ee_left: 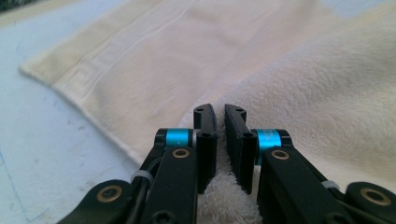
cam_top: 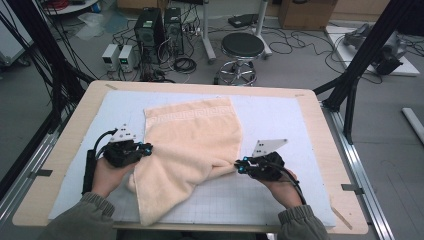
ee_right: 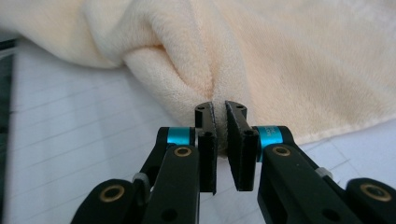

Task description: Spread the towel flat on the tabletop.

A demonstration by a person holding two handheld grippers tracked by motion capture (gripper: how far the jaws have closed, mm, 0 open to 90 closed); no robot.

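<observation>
Both grippers' fingers [ee_left: 208,135] are clamped on opposite edges of the towel [cam_top: 192,140].

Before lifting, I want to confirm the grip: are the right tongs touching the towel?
Touching. The right gripper view shows the right tongs pinched shut on a fold of the towel, with cloth squeezed between the pads.

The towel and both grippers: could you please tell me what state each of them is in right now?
Towel: partly spread on the mat, far end flat, near part bunched and pinched at both side edges.
Left gripper: shut on the towel's left edge.
Right gripper: shut on a fold at the towel's right edge.
Mat: flat on the table.
Stool: upright on the floor beyond the table.
</observation>
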